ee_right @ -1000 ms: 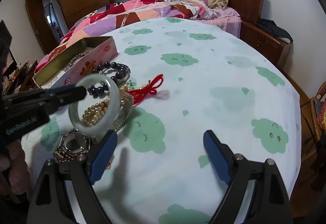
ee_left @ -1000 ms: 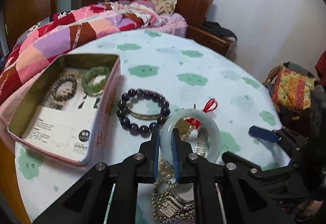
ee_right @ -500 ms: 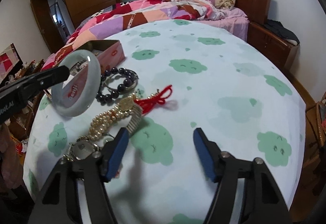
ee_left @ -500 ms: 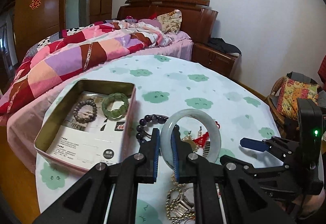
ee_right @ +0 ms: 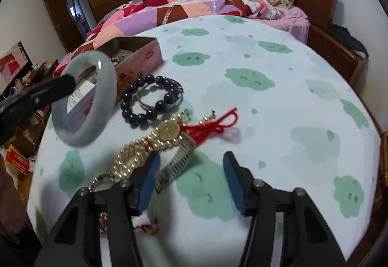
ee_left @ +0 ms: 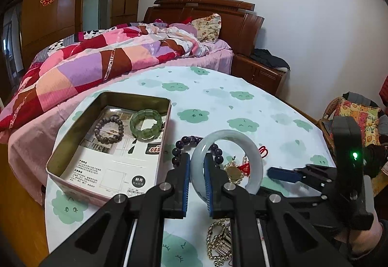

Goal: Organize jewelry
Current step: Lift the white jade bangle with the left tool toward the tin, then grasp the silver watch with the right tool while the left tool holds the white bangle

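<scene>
Pale bangle held aloft

The left tool [ee_left: 196, 178] gripped the jade bangle [ee_left: 226, 162] at mid-frame; the right tool [ee_right: 191, 178] was closing on nothing above the bench [ee_right: 278, 102].

A glossy, smooth pale-green jade bangle [ee_left: 252, 157] is held above a bench draped in matt white cloth printed with green clouds [ee_right: 254, 102]. Beside the bangle, a rectangular metal tin, pink outside with a dull brassy inner wall [ee_left: 135, 98], is lined with printed paper. Near the tin lie polished dark purple bead bracelet [ee_right: 150, 102] and shiny gold-coloured metal watch [ee_right: 169, 132].
</scene>
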`<act>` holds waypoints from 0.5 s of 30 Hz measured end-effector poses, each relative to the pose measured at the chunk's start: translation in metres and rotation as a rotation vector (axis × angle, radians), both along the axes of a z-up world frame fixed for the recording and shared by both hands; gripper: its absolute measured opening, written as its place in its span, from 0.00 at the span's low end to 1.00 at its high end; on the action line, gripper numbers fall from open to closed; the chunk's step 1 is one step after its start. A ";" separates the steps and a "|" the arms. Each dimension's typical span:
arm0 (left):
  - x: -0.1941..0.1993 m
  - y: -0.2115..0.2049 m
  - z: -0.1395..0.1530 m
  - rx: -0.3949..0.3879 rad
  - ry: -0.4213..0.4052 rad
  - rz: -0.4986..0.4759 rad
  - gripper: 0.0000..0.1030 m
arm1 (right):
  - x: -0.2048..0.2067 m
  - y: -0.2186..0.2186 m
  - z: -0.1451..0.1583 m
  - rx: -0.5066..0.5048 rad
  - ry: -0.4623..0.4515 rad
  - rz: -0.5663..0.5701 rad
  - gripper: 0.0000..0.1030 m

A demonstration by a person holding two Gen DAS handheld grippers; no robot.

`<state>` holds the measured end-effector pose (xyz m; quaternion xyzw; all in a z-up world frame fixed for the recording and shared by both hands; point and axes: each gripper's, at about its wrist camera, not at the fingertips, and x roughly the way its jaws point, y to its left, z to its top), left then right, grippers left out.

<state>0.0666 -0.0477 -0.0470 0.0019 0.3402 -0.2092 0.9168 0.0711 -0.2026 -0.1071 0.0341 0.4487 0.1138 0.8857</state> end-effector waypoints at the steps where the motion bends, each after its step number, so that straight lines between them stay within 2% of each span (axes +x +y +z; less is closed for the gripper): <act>1: 0.000 0.000 0.000 -0.001 0.000 0.002 0.10 | 0.003 0.000 -0.002 0.016 0.008 0.008 0.46; 3: 0.001 0.002 -0.001 -0.002 0.004 0.004 0.10 | 0.006 0.001 -0.004 0.032 0.017 0.015 0.18; 4: 0.002 0.002 0.000 -0.002 0.004 0.005 0.10 | 0.005 0.000 -0.003 0.047 0.008 0.020 0.11; 7: 0.002 0.005 0.002 -0.006 0.000 0.012 0.10 | -0.005 0.000 0.007 0.071 -0.027 0.029 0.06; 15: 0.001 0.010 0.010 -0.013 -0.019 0.028 0.10 | -0.020 -0.004 0.051 0.130 -0.154 0.026 0.05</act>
